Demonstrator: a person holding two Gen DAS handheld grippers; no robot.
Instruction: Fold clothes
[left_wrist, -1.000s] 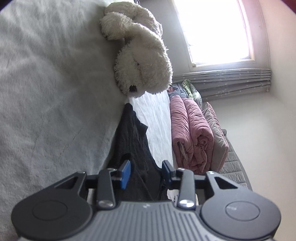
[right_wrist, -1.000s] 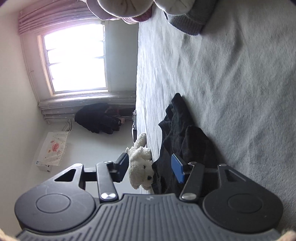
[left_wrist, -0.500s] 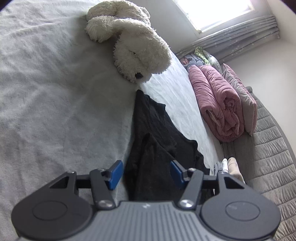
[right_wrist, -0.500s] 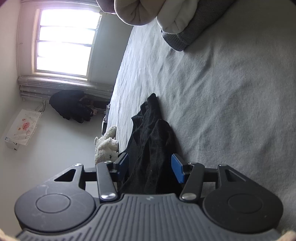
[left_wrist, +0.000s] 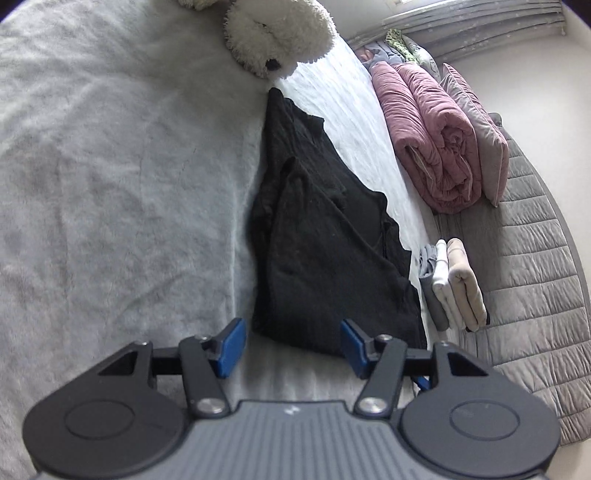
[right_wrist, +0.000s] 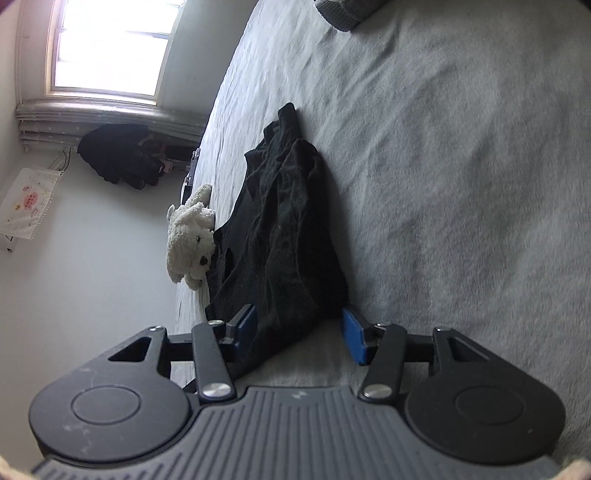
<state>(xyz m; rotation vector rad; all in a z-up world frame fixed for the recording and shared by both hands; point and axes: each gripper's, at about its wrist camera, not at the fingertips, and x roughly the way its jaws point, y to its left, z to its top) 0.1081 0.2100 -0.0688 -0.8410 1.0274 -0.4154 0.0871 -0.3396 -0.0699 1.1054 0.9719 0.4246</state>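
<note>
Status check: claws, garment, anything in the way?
Left claw open, empty. Right claw open, black garment edge between pads, ungripped. Garment bunched on bed. Plush dog at far end.

Both wrist views look down along their tongs, from opposite ends, close over the same black garment (left_wrist: 325, 236)

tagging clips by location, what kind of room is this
Most likely a bedroom. The work surface is a bed with a pale fleecy blanket, a white plush dog lies on it, and a rolled pink quilt sits along its edge. A black garment lies on the bed near a window.
</note>
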